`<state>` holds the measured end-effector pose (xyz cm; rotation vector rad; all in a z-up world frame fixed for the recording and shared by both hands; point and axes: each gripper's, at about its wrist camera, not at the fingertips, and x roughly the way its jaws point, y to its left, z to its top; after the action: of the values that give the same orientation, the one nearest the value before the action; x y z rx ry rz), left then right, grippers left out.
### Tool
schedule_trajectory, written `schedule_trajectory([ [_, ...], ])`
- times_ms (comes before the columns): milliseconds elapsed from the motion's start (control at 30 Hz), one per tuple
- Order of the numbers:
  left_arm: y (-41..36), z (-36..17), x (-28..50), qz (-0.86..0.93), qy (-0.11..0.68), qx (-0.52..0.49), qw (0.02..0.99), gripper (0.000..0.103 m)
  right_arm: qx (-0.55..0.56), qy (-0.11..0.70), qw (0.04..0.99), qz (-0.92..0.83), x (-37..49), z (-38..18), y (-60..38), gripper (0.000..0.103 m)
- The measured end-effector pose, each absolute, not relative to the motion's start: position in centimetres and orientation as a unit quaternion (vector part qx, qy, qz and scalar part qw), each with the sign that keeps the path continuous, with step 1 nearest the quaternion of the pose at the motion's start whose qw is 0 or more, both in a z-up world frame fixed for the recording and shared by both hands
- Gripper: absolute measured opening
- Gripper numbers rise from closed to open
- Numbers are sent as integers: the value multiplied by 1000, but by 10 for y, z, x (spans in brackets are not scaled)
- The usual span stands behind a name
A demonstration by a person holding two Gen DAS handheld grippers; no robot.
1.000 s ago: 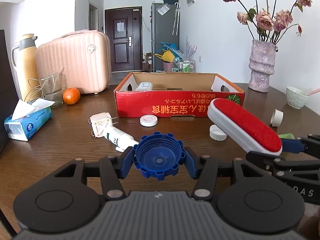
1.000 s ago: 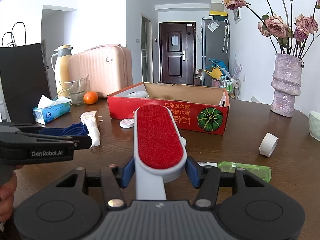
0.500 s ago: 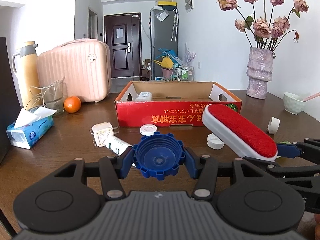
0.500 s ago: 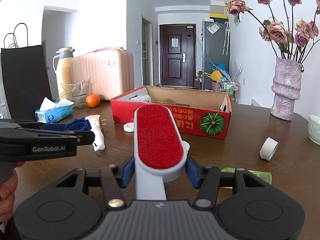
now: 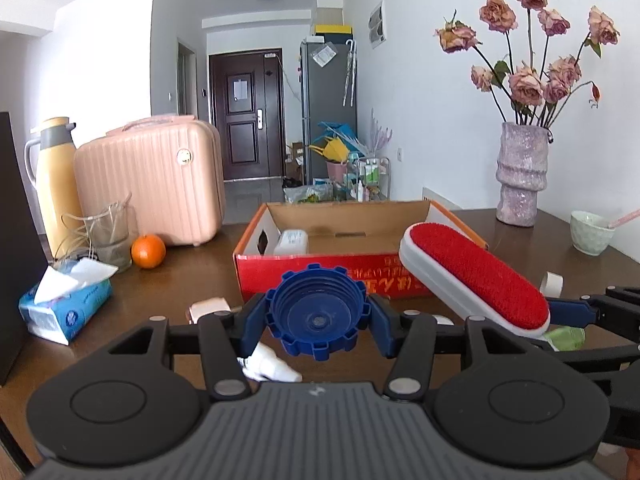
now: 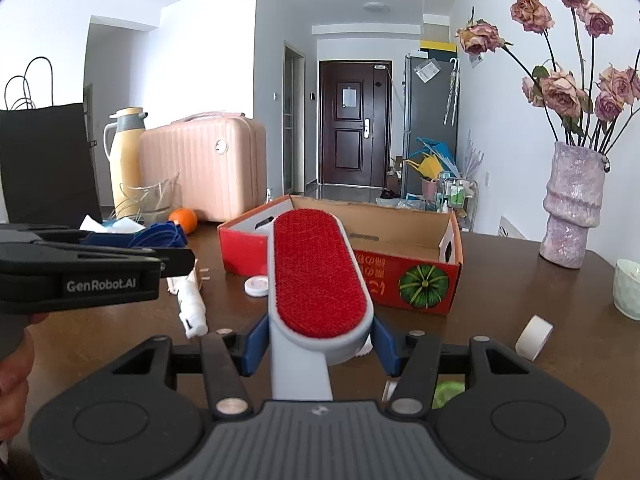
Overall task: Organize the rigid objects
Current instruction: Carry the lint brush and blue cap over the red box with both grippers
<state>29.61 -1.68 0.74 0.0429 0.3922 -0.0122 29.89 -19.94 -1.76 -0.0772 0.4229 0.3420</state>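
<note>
This is a home, seen from a brown wooden dining table (image 5: 192, 276). A dark entrance door (image 6: 354, 120) and a grey fridge (image 5: 329, 108) stand at the far end of the hallway. Near the table's edges are a pink suitcase (image 5: 150, 184), a yellow thermos (image 5: 54, 180) and a vase of dried roses (image 6: 570, 204).

The blue bottle cap (image 5: 317, 317) looks like ridged, slightly glossy plastic. The lint brush (image 6: 318, 276) has a fuzzy red cloth face in a smooth grey plastic body. The box (image 6: 416, 280) is printed cardboard; the table (image 6: 480, 312) is glossy dark wood.
</note>
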Motion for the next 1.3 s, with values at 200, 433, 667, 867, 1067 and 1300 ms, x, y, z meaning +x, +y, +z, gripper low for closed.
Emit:
schedule_trajectory([
  [200, -17, 16, 317, -1, 194, 14, 981, 55, -34, 205, 965, 160, 318, -8, -198, 54],
  [433, -17, 24, 341, 3, 190, 6, 982, 55, -32, 203, 967, 152, 344, -1, -193, 54],
  [667, -12, 28, 374, 9, 196, -18, 980, 55, -34, 205, 968, 143, 371, 4, -187, 54],
  [867, -10, 29, 400, 13, 199, -37, 979, 55, -23, 207, 969, 135, 396, 5, -182, 54],
  [1067, -10, 29, 426, 25, 201, -44, 978, 55, -8, 210, 970, 124, 422, 2, -182, 54],
  [1300, -9, 28, 453, 37, 204, -59, 977, 55, 3, 214, 971, 110, 450, -1, -182, 54],
])
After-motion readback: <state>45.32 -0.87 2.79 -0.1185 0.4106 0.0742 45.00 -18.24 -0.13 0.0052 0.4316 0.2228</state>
